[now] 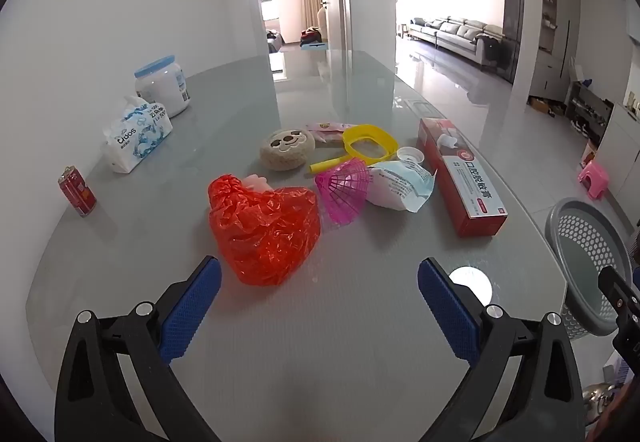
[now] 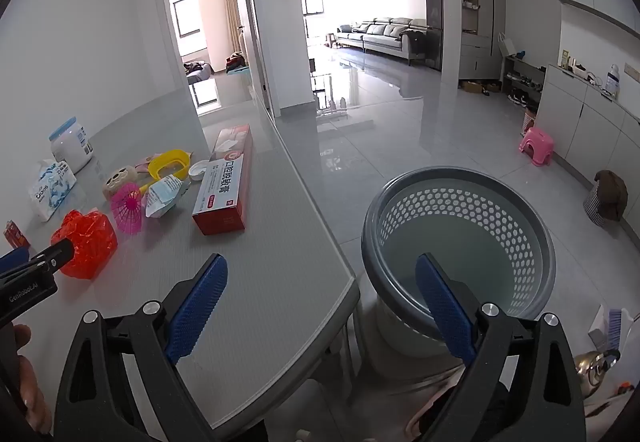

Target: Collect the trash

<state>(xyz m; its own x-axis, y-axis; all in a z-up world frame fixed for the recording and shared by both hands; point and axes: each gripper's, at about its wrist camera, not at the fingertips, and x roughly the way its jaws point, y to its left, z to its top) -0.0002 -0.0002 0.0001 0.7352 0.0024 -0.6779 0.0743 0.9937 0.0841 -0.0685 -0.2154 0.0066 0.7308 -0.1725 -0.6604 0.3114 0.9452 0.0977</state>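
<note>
Hovering over the near part of the grey table [image 1: 120, 242], the left gripper [image 1: 319, 296] has its two blue-padded jaws spread wide with nothing between them, and the one red crumpled plastic bag [image 1: 266, 228] lies just beyond its tips. The right gripper [image 2: 322, 296] is equally wide and empty, its left finger over the table's right edge and its right finger over the one grey perforated basket [image 2: 532, 242], which stands off the table's right side; no trash shows inside it. Farther out on the table lies a loose cluster, one of each: a pink mesh cone [image 1: 343, 189], a crumpled white-and-blue wrapper [image 1: 402, 186], a red toothpaste box [image 1: 460, 178], a white cap [image 1: 409, 154], a yellow scoop [image 1: 366, 146], a round plush face [image 1: 287, 148] and a pink packet [image 1: 326, 130]. At far left stand one red can [image 1: 77, 192], one tissue pack [image 1: 136, 134] and one blue-lidded white jar [image 1: 162, 84].
</note>
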